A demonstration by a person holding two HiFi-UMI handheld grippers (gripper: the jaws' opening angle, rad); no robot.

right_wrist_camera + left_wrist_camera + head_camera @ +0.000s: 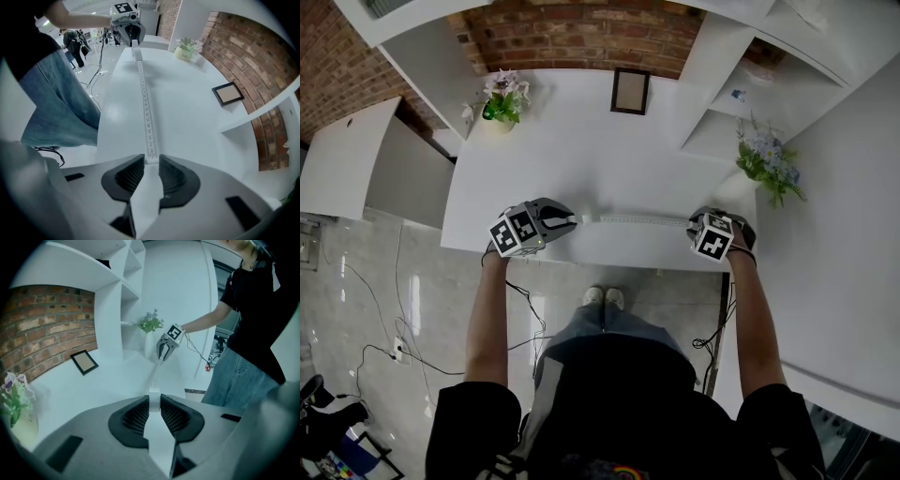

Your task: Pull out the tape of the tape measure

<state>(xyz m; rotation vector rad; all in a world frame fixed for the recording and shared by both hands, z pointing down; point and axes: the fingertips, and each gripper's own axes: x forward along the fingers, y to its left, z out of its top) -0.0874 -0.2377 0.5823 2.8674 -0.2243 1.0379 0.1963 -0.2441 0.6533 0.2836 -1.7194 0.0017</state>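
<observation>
A white tape (642, 219) lies stretched out along the front of the white table (581, 159). My left gripper (572, 220) is shut on the small white tape measure case (584, 218); in the left gripper view the case (154, 401) sits pinched between the ribbed pads. My right gripper (698, 225) points steeply down, shut on the tape's free end. In the right gripper view the numbered tape (146, 103) runs from the right gripper (151, 161) straight to the case (136, 51) at the left gripper (133, 41). The left gripper view shows the right gripper (162, 357) at the tape's far end.
A dark picture frame (630, 91) leans at the table's back by the brick wall. A flower pot (502, 98) stands at the back left, and a vase of flowers (764, 164) at the right by white shelves (741, 94). Cables lie on the floor (394, 309).
</observation>
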